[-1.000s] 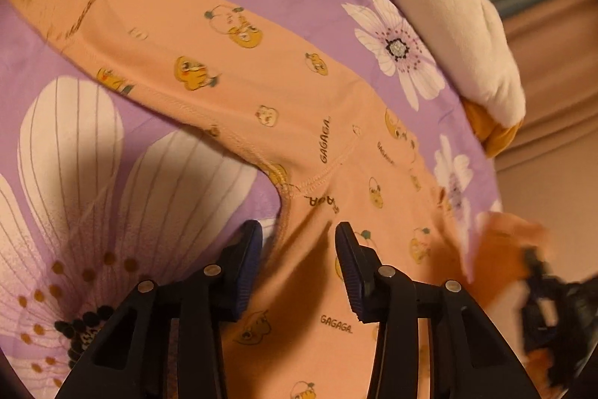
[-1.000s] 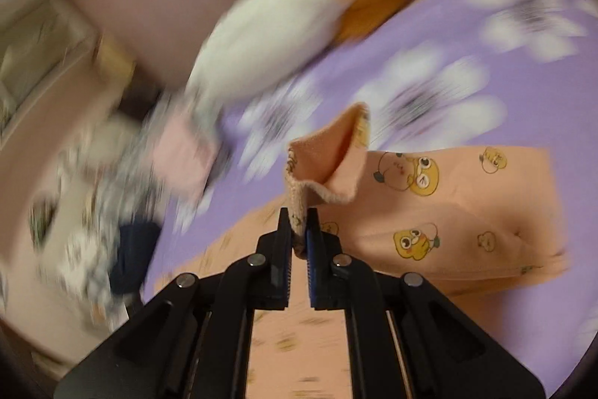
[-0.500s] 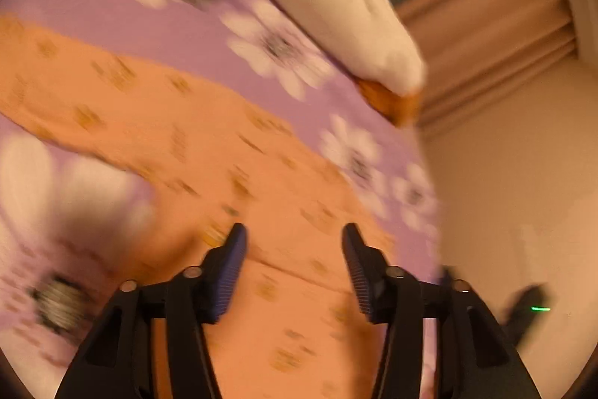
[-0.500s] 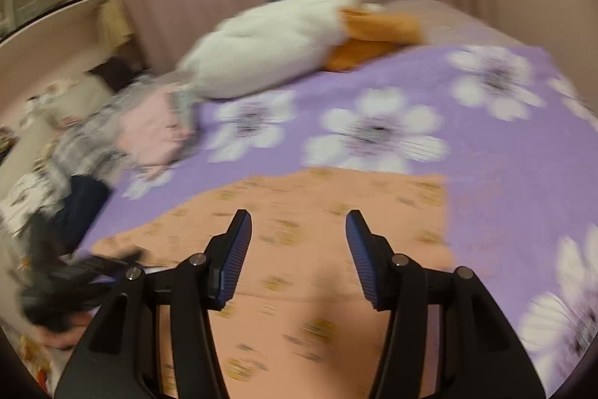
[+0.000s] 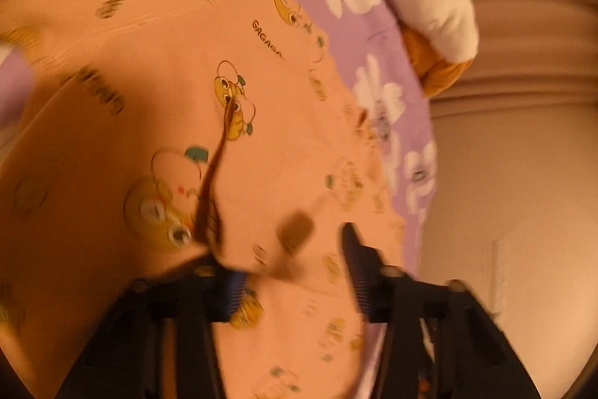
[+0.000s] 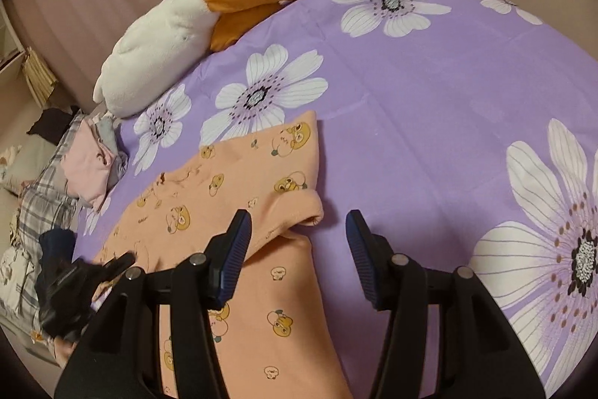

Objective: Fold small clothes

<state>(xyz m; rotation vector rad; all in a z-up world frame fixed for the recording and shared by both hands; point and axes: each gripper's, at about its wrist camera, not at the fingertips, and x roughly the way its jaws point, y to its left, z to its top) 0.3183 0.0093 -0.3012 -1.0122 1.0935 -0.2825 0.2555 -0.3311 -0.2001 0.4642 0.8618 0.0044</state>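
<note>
Orange printed garment (image 6: 239, 212) lies on the purple floral bed sheet (image 6: 429, 107), one sleeve folded across the body. Our right tongs (image 6: 297, 234) are spread and empty above the sleeve cuff. Left tongs (image 5: 295, 260) are also spread, low over the fabric; the blur leaves us unsure whether a ridge of cloth sits between the fingers. Risk we judge: closing the left tongs on that ridge would drag the layer beneath and undo the sleeve fold.

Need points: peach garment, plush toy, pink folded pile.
peach garment (image 6: 284, 290), right wrist view, lower flat panel
plush toy (image 6: 157, 40), right wrist view, white body
pink folded pile (image 6: 88, 167), right wrist view, top layer
</note>
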